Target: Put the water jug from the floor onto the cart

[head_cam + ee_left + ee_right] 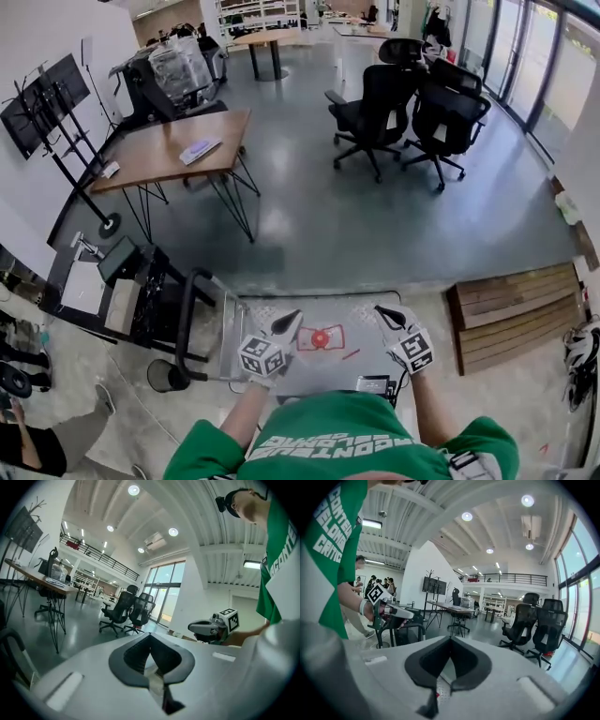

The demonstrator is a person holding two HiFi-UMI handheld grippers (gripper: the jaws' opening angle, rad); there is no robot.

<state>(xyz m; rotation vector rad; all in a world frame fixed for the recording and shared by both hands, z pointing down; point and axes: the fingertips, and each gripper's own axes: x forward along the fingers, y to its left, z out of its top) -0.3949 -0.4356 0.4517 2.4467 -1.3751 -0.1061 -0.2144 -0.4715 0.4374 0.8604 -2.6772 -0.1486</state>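
Observation:
In the head view a grey metal cart with a black push handle stands right below me. On its deck, between the two grippers, sits what looks like the clear water jug seen from above, with a red cap and a red-edged label. My left gripper hangs above the deck left of the jug, shut and empty. The right gripper hangs to the jug's right, also shut and empty. In the left gripper view the jaws meet with nothing between them. The right gripper view's jaws stand the same way.
A black equipment trolley stands left of the cart. Beyond are a wooden table, two office chairs and a screen on a stand. A wooden pallet lies at the right. A small black device lies on the cart's near edge.

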